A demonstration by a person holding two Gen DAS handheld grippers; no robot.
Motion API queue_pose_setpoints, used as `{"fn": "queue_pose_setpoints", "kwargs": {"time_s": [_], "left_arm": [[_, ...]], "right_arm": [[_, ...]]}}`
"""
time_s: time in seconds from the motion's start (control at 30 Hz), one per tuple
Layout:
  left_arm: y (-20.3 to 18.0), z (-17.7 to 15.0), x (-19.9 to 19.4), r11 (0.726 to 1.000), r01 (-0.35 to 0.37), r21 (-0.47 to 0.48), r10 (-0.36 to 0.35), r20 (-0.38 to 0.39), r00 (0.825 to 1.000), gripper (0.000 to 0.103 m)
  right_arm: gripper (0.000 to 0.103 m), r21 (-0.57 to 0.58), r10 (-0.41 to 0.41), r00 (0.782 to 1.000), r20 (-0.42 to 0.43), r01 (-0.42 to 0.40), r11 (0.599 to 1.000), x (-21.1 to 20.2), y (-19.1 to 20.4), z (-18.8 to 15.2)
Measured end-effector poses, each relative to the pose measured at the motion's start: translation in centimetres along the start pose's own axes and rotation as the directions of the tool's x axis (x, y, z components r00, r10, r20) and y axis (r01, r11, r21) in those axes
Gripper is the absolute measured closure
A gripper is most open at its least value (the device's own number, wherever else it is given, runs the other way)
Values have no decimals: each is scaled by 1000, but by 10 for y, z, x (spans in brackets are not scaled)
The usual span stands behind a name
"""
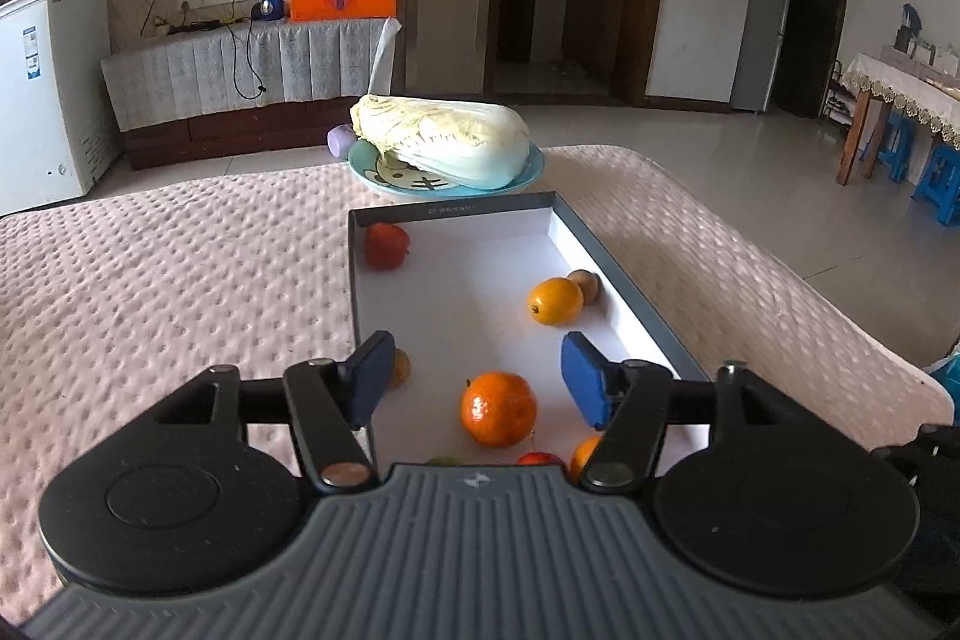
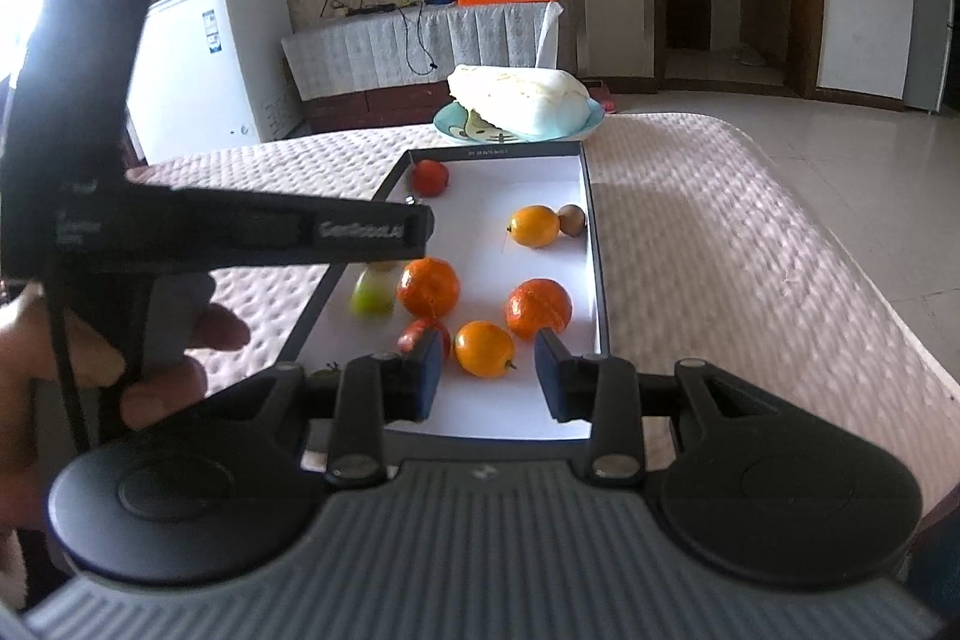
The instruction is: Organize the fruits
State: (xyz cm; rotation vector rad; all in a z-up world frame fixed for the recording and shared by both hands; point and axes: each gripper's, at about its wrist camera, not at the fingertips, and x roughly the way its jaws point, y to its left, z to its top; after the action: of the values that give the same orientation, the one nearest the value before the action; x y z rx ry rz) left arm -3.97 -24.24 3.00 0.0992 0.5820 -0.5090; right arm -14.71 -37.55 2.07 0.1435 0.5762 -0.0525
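Note:
A shallow grey box with a white floor [image 1: 456,298] [image 2: 522,244] lies on the pink padded table. It holds several fruits: a red apple [image 1: 387,245] [image 2: 429,177] at the far left corner, a yellow orange [image 1: 555,301] [image 2: 533,225] beside a brown kiwi [image 1: 585,285] [image 2: 572,220], and a tangerine [image 1: 498,408] [image 2: 429,287]. The right wrist view also shows a second tangerine [image 2: 538,309], another yellow orange [image 2: 485,348] and a green fruit [image 2: 372,295]. My left gripper [image 1: 474,379] is open over the box, above the tangerine. My right gripper [image 2: 487,373] is open and empty at the box's near end.
A blue plate [image 1: 528,175] [image 2: 591,124] with a napa cabbage [image 1: 441,137] [image 2: 519,100] stands just behind the box. The left gripper's black body [image 2: 240,232] and the hand holding it fill the left of the right wrist view. The table's edge curves at the right.

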Motion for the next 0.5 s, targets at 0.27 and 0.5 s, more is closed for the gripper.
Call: {"fn": "queue_pose_setpoints", "kwargs": {"time_s": [0.27, 0.5], "left_arm": [[8, -14, -17, 998, -60, 3, 60, -23, 998, 33], [13, -28, -45, 995, -99, -4, 98, -28, 995, 33]], "right_arm": [[66, -5, 30, 998, 51, -30, 1000, -17, 7, -1], [65, 45, 37, 997, 68, -40, 998, -32, 3, -6]]}}
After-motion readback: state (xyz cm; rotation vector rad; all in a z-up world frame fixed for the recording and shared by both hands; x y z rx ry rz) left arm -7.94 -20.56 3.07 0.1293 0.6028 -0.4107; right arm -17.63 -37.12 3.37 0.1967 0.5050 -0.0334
